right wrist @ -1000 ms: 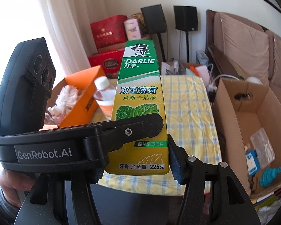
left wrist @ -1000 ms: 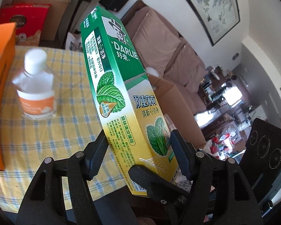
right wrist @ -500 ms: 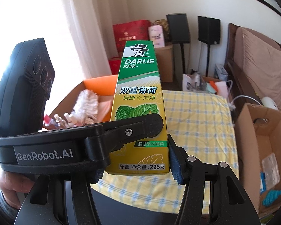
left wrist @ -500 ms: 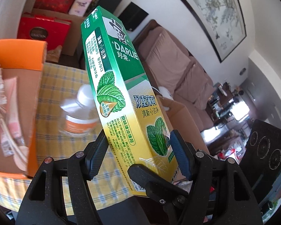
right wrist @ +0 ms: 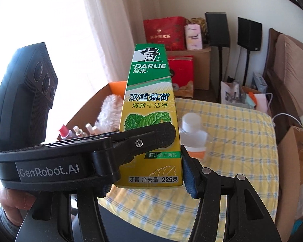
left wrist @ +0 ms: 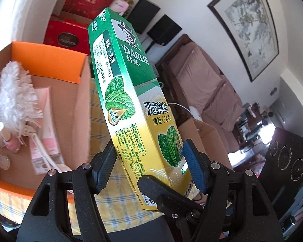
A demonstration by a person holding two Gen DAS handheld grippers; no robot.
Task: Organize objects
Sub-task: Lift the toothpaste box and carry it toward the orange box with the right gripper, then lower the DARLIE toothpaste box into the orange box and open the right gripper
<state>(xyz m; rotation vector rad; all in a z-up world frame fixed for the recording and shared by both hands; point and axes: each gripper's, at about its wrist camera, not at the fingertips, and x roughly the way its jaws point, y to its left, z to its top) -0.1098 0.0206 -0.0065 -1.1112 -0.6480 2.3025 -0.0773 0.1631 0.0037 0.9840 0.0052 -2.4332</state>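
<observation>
A: Since a second ago both views have swung toward the orange-rimmed cardboard box [left wrist: 50, 60]; in the left wrist view the box now fills the left side, where before only its edge showed, and the clear bottle [right wrist: 194, 135] has slipped out of that view behind the carton.

B: And the biggest thing under it all?

A: The table with the yellow checked cloth [right wrist: 232, 141]. The open box sits on its left part, and the bottle with the white cap and orange label stands on the cloth just beside the box's right wall, seen in the right wrist view.

B: Where is the toothpaste box [left wrist: 131, 100]?

A: Held up in the air over the near edge of the table, long axis pointing away and up, its green end farthest from the cameras. In the left wrist view it leans left, so its top overlaps the box's right wall.

B: Who has it?

A: Both. The left gripper [left wrist: 149, 165] is clamped across the yellow lower end, one pad on each narrow side. The right gripper [right wrist: 179, 157] grips the same end; its right blue pad presses the carton's edge, while its left finger is hidden behind the left gripper's body, which crosses in front.

B: What lies inside the orange-rimmed box?

A: A white fluffy brush [left wrist: 16, 92], a pink flat packet [left wrist: 48, 129], and small bottles [left wrist: 4, 137] standing at the left.
</observation>
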